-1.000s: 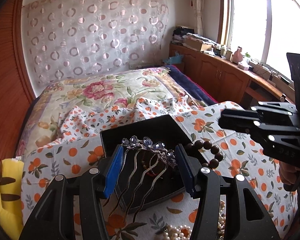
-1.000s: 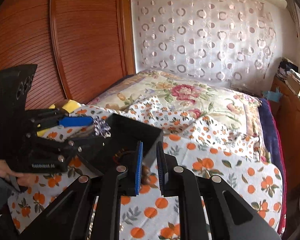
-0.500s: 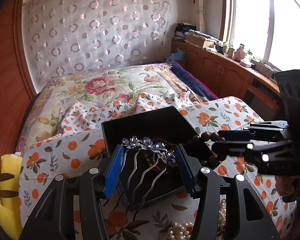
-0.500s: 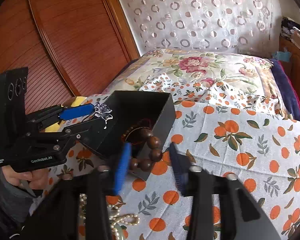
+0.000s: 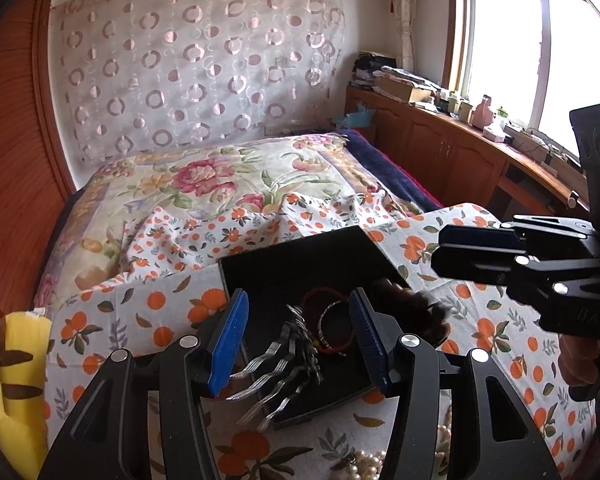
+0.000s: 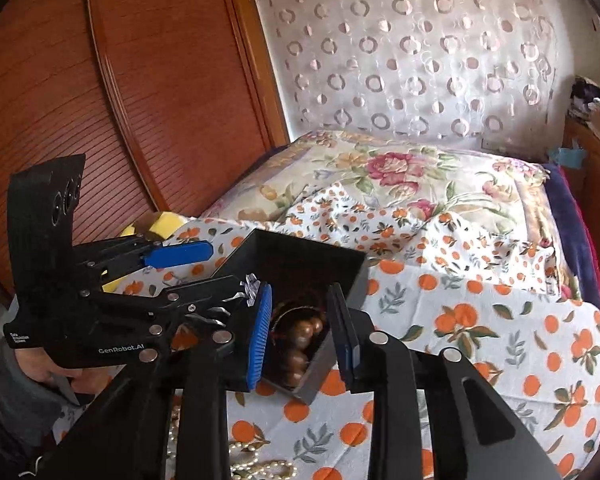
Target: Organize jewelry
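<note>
You are in the middle of putting pieces into the black box (image 5: 296,248). Your right gripper (image 6: 300,296) has just been opening its jaws. The wooden bead bracelet (image 6: 300,336) now lies in the box's near right corner, below the pads and not pressed by them, so I judge this piece as delivered. Your left gripper (image 5: 299,304) hangs over the front wall of the box with its fingers well apart. The silver hair comb (image 5: 284,360) is between them, its prongs hanging out over the front wall and its jewelled head over the inside. The comb is blurred and does not seem to reach both pads, so I cannot tell if it is grasped or already loose. The next move, I think, is to get the comb fully inside — bring it forward and let it lie flat, so that the prongs do not catch on the wall. After that, take the right gripper back for the pearl necklace (image 5: 364,464), which waits on the orange-print cloth (image 6: 480,320) just in front of the box. Inside the box a red cord bracelet (image 5: 328,320) already lies where the comb must land, and the prongs may tangle with it. The two grippers are close together at this corner — give them room. A yellow plush toy (image 5: 8,380) sits far at the left, not in the way.
</note>
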`<state>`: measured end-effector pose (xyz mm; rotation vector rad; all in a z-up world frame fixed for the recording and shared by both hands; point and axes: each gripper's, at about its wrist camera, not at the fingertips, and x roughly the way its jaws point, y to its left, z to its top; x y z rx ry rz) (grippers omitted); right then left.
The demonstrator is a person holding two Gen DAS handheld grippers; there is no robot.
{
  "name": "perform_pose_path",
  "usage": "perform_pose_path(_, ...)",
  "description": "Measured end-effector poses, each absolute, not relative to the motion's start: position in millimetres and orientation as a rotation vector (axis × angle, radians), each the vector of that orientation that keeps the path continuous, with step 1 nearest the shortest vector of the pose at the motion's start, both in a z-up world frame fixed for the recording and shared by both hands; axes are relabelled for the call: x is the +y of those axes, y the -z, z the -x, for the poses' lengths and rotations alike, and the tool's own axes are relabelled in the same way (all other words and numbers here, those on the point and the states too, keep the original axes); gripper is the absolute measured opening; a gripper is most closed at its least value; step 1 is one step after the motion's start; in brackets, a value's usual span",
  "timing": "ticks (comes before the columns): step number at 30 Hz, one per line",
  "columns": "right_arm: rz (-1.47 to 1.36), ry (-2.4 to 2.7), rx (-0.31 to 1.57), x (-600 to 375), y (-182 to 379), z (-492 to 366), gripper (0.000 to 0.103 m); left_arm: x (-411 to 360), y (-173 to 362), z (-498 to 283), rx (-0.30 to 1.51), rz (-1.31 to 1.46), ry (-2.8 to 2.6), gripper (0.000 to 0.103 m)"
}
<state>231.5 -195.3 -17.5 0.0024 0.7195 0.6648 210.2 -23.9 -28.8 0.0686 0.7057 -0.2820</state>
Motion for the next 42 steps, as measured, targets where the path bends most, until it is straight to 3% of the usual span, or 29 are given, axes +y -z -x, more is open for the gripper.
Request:
perform_pose_path(15,0.062,-0.641,0.718,-204.5,24.9,-190.5,0.032,-16.1,18.1,-173.6,0.684,-0.067,0.274,0.051)
perform_pose_path(42,0.118,-0.659,0.869,-183.2,93.4,-119.5,0.032,4.3,74.3,-73.9,0.792,-0.033,0.262,0.051)
